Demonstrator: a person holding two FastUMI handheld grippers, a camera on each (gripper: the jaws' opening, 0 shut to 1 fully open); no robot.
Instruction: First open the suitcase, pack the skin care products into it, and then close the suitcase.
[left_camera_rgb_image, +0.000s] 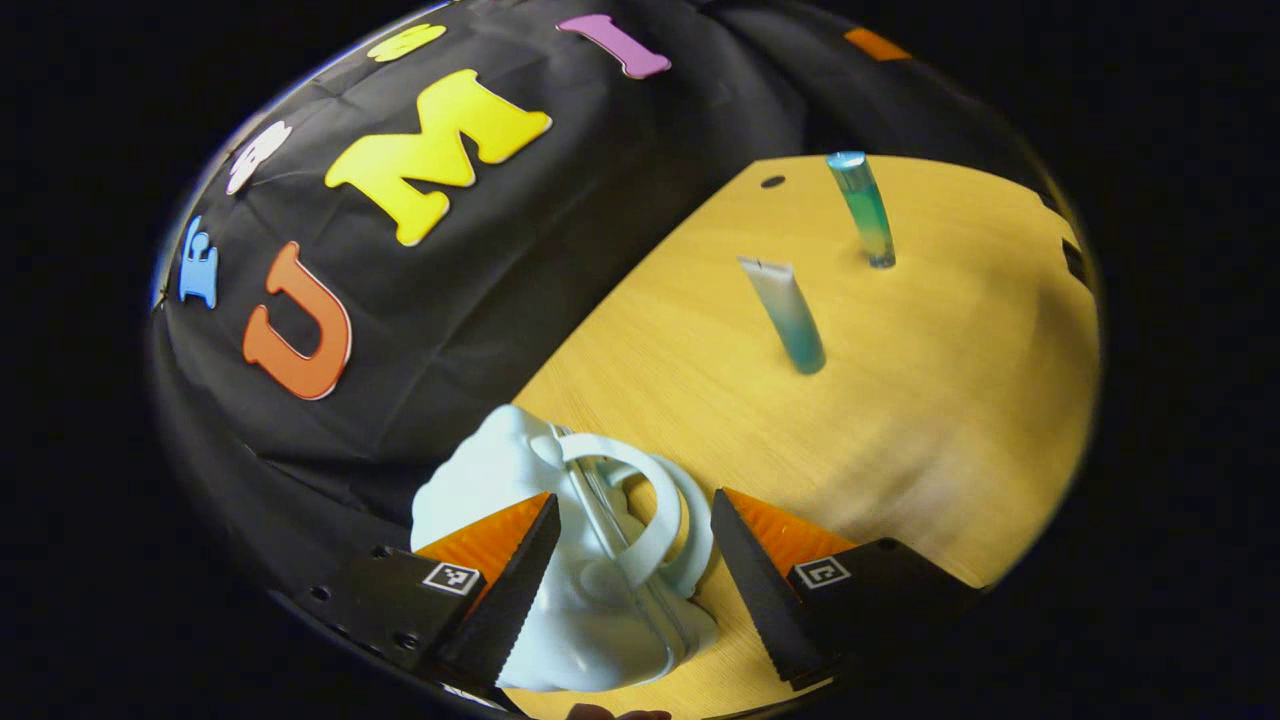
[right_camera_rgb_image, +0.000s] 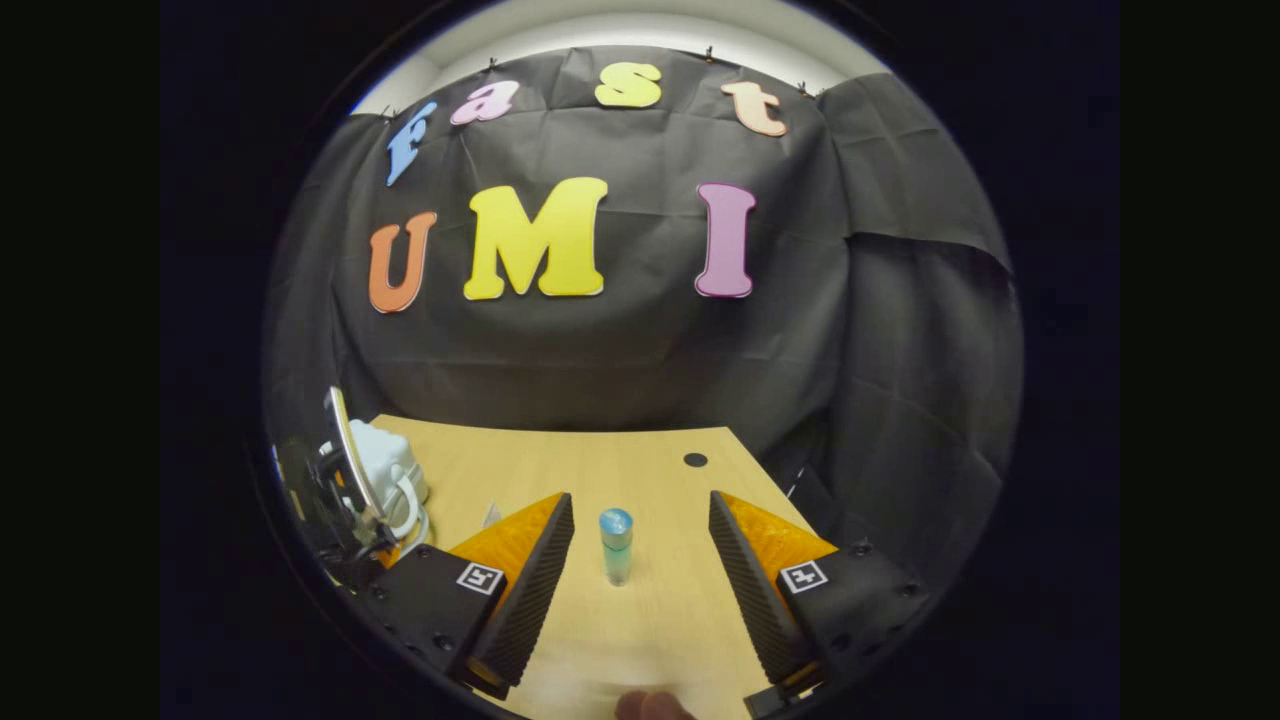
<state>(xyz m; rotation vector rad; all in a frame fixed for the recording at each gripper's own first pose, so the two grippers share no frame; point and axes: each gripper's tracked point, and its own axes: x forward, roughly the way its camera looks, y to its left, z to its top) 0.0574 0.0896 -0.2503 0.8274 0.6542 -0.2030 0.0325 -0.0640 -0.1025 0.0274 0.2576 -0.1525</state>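
1. Sitting at the table's (left_camera_rgb_image: 950, 400) left edge against the black cloth wall, the suitcase (left_camera_rgb_image: 580, 600) is a small, pale, glossy moulded shell with a looped handle (left_camera_rgb_image: 650, 510). It looks light, rigid and rather slippery, so the handle or the seam seems the surest hold.
2. The left gripper (left_camera_rgb_image: 635, 590) stands wide apart around that handle, neither finger pressing on it.
3. Further right, the tube (left_camera_rgb_image: 787, 312) stands on its cap with a flat crimped top. Soft plastic would likely give, so a gentle grip on the body suits.
4. The bottle (right_camera_rgb_image: 616, 545) is a stiff, smooth cylinder with a round cap, probably tippy.
5. The right gripper (right_camera_rgb_image: 640, 590) hangs wide open, framing the bottle, short of it.
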